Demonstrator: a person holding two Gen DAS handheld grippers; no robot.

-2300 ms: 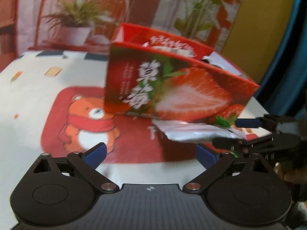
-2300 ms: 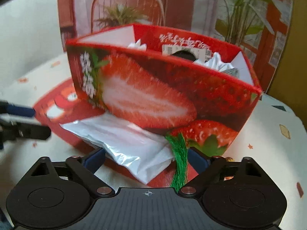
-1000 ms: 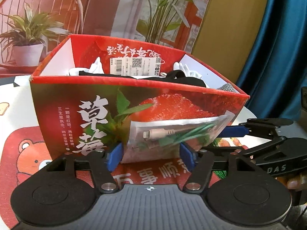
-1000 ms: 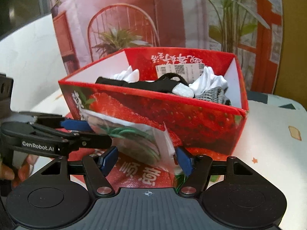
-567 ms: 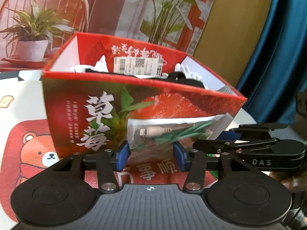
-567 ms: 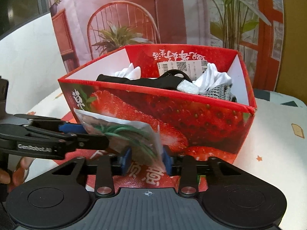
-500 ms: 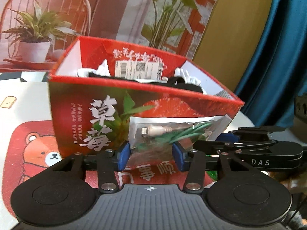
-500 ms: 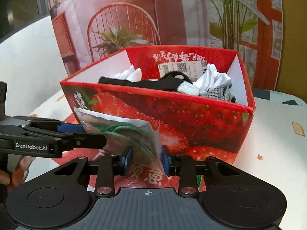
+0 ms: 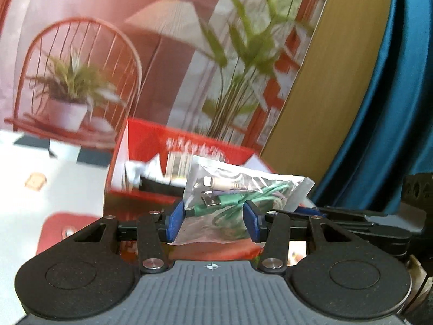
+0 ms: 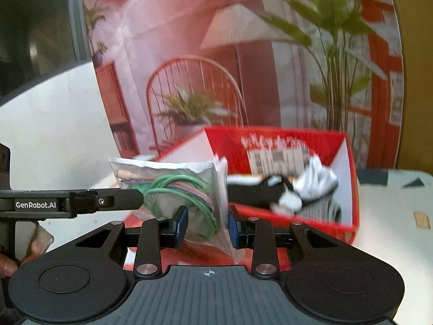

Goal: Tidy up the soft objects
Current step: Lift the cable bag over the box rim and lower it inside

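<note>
1. Left gripper clenched on the clear plastic pouch across one end, blue pads pressed into the film on both sides.
2. Right gripper likewise clamped on the same pouch at its other end, folded edge pinched between the pads; a second before, jaws closing, pouch already between them.
3. Pouch held in the air between the two tools, clear of the tablecloth, in front of the red strawberry box and level with or slightly above its near rim.
4. Judged light and limp: thin crinkled film, likely slippery, sagging wherever unsupported. Coiled green cable and plugs inside felt as the only firm lumps, probably free to slide within.
5. Best taken at the flat seams or across the cable bundle, not at a loose corner; a grip at both ends kept it spread and level.
6. Farther off, in the box: black and white soft items, leaving room on top for the pouch.
</note>
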